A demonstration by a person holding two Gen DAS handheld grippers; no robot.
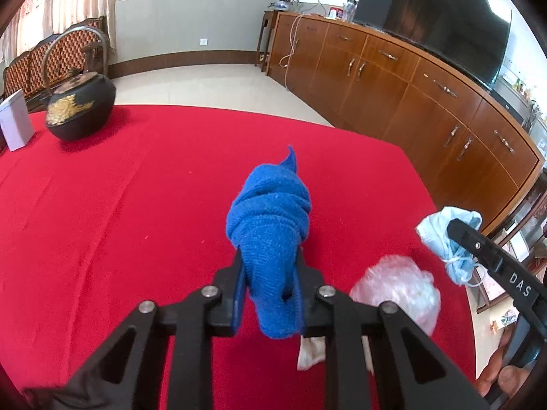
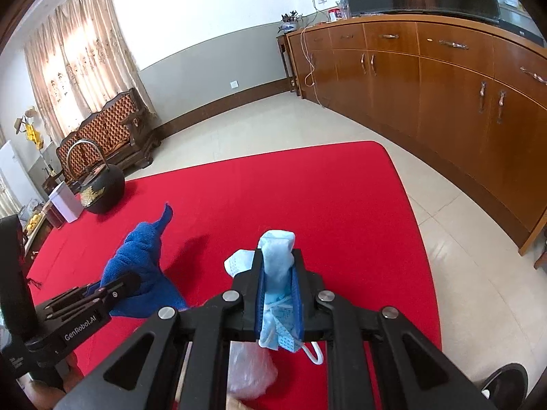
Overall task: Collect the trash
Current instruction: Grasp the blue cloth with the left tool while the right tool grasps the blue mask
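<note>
Left gripper [image 1: 268, 266] clamped on a bunched blue cloth [image 1: 270, 225], held above the red surface [image 1: 119, 205]. Crumpled clear plastic bag [image 1: 400, 294] lying on the surface just right of the fingers [image 1: 236, 273]. Right gripper [image 1: 458, 230] at the right edge, pinching a pale blue face mask [image 1: 444, 235]. Black kettle [image 1: 80, 106] and white box [image 1: 13, 123] far left.

Layout. Left tool [image 1: 270, 273] holds a cloth [image 1: 270, 218] above the bench [image 1: 136, 205]; right tool [image 2: 277, 273], to its right, holds a face mask [image 2: 277, 256]. A plastic bag [image 1: 400, 294] lies on the bench between and below the two tools. At the far left of the bench, a kettle [image 1: 80, 106] stands just right of a box [image 1: 13, 123]. A cabinet [image 1: 410, 85] carrying a television [image 1: 434, 17] lines the wall to the right of the bench.
</note>
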